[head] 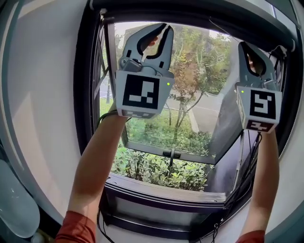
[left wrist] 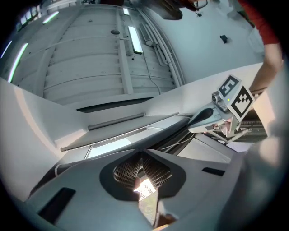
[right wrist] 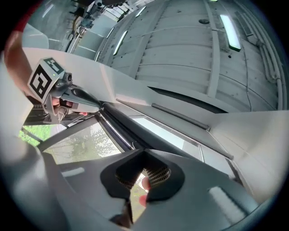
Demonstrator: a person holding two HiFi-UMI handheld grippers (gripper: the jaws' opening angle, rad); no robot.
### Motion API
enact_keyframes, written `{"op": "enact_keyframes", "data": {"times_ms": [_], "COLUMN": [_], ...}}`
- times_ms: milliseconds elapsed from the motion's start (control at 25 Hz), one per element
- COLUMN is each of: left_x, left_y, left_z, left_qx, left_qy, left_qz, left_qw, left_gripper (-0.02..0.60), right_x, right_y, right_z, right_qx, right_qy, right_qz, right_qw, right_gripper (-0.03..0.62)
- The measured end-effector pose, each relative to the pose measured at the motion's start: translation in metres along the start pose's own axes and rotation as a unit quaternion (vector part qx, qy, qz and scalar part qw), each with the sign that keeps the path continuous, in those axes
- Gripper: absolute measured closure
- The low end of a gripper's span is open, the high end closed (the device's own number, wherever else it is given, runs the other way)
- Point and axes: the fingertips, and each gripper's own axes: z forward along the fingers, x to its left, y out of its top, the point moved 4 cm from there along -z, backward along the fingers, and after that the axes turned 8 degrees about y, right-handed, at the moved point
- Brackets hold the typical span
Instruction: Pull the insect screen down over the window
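Insect screen point(head: 190, 10) is, as far as I can tell, up in the dark band along the top of the window point(head: 161, 191). The opening below it is uncovered, and the shrubs point(head: 156, 168) outside show clearly.

In the head view both my bare forearms point(head: 95, 161) reach up. My left gripper point(head: 166, 27) is just under that top band, towards the opening's left side. My right gripper point(head: 244, 46) is near the window's right side, a little lower.

In the left gripper view my jaws are pressed together at the tips in front of the dark top edge, and the ribbed pads point(left wrist: 126, 171) meet above a bright slit. Something small and pinkish sits in the slit; I cannot tell what it is. My right gripper points at the same edge from the right, under a ceiling light point(left wrist: 135, 39).

In the right gripper view those jaws are also drawn together at the tips, with a reddish bit point(right wrist: 143, 183) in the gap. My left gripper lies against the frame above the glass pane point(right wrist: 86, 140).
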Motion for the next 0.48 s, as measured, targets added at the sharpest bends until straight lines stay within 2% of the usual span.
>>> {"op": "enact_keyframes", "data": {"times_ms": [160, 240, 320, 480], "left_x": [-0.001, -0.001, -0.002, -0.003], "left_y": [-0.014, -0.02, -0.026, -0.036], "left_z": [0.027, 0.038, 0.048, 0.062], "left_qx": [0.039, 0.056, 0.073, 0.102], "left_qy": [-0.032, -0.045, -0.059, -0.086], "left_qz": [0.086, 0.122, 0.171, 0.257], "left_qw": [0.9951, 0.99, 0.9809, 0.957], "left_gripper": [0.549, 0.525, 0.513, 0.48], "right_x": [-0.012, -0.015, -0.017, -0.022], "right_y": [-0.003, -0.003, -0.004, -0.011], "right_z": [0.022, 0.031, 0.038, 0.048], "right_qx": [0.042, 0.06, 0.078, 0.116], "right_qy": [0.021, 0.033, 0.042, 0.06], "right_qz": [-0.063, -0.09, -0.115, -0.156], "right_qw": [0.997, 0.994, 0.989, 0.979], "right_gripper": [0.583, 0.554, 0.554, 0.543]}}
